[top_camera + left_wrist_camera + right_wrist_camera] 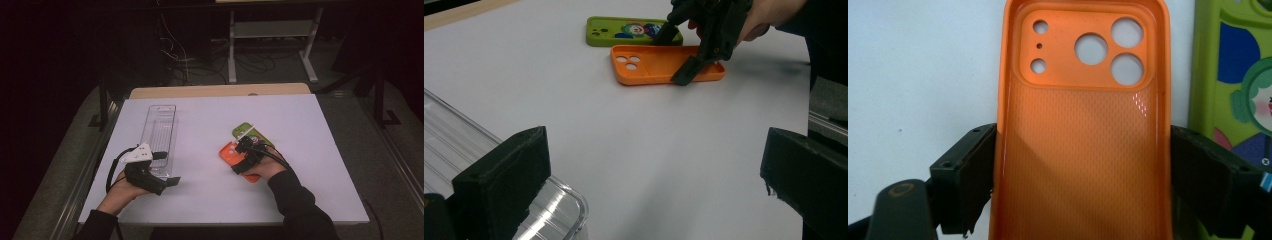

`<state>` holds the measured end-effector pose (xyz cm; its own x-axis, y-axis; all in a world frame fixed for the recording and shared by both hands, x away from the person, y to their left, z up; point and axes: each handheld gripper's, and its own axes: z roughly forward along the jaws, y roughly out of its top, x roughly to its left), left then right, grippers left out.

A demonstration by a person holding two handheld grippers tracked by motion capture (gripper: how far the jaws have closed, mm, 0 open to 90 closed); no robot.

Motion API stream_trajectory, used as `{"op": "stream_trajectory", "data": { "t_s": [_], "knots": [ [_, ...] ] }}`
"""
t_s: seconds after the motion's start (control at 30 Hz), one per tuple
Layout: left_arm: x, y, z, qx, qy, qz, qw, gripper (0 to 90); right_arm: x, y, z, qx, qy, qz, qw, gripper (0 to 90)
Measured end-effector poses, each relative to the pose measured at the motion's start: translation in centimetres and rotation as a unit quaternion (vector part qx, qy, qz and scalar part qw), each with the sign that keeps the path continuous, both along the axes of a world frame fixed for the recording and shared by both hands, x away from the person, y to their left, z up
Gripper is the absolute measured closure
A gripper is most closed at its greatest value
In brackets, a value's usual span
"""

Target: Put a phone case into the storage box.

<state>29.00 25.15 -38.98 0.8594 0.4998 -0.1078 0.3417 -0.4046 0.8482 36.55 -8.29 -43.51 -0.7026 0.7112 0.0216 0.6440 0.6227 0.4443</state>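
Observation:
An orange phone case (227, 152) (1083, 125) lies inside-up on the white table, its camera holes at the far end in the right gripper view. My right gripper (245, 156) (1083, 165) straddles its width, both black pads against its long edges. A green phone case (247, 132) (1233, 75) with a cartoon print lies right beside it. My left gripper (167, 168) (654, 165) rests open near the table's front left, nothing between its jaws. From the left gripper view, the orange case (649, 62), the green case (604, 30) and the right gripper (674, 55) sit farther off.
A clear plastic tray (160, 127) (454, 130) lies lengthwise at the left of the white table (210, 190), its near end by my left gripper. Beyond the table's far edge are a wooden strip, cables and a metal stand on a dark floor.

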Motion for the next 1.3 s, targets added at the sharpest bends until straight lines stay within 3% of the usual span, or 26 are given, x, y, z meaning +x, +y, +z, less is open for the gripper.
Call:
{"op": "stream_trajectory", "data": {
  "t_s": [0.23,0.3,0.43,0.63,0.7,0.77,0.87,1.03,1.1,1.2,1.3],
  "knots": [
    [0.1,0.1,0.0,-0.007,0.002,0.003,1.0,0.0,0.1,-0.2,0.6,0.022,0.006,0.002,0.9997,15.2],
    [0.2,0.1,0.2,0.0,0.002,-0.002,1.0,0.0,0.1,-0.2,1.3,0.022,0.003,0.009,0.9997,15.2],
    [0.2,-0.2,0.5,-0.011,0.005,0.002,0.9999,0.0,0.3,-0.3,2.6,0.024,-0.002,0.024,0.9994,15.2],
    [0.9,-0.6,1.6,-0.003,0.005,-0.017,0.9998,0.0,0.6,-1.4,4.3,0.031,-0.003,0.044,0.9985,15.1],
    [1.8,-1.0,2.4,0.01,0.001,-0.03,0.9995,0.0,0.7,-1.9,4.7,0.032,-0.006,0.049,0.9983,15.1],
    [2.3,-1.3,2.8,0.01,0.002,-0.036,0.9993,0.0,0.8,-2.3,5.2,0.031,-0.007,0.06,0.9977,15.1],
    [2.8,-1.8,3.2,0.016,-0.001,-0.044,0.9989,0.0,0.8,-3.0,5.5,0.025,-0.021,0.081,0.9962,15.1],
    [3.9,-3.3,4.2,0.015,-0.006,-0.056,0.9983,0.0,0.6,-3.5,5.6,0.031,-0.021,0.106,0.9937,15.1],
    [4.3,-4.1,4.8,0.026,-0.01,-0.069,0.9972,0.0,0.4,-3.6,5.6,0.03,-0.021,0.132,0.9906,15.1],
    [4.6,-4.8,5.1,0.033,-0.011,-0.079,0.9963,0.0,0.2,-3.5,5.6,0.034,-0.019,0.143,0.989,15.1],
    [5.0,-6.0,5.9,0.052,-0.02,-0.105,0.9929,0.0,0.0,-3.5,5.9,0.043,-0.02,0.176,0.9832,15.1]
  ]
}}
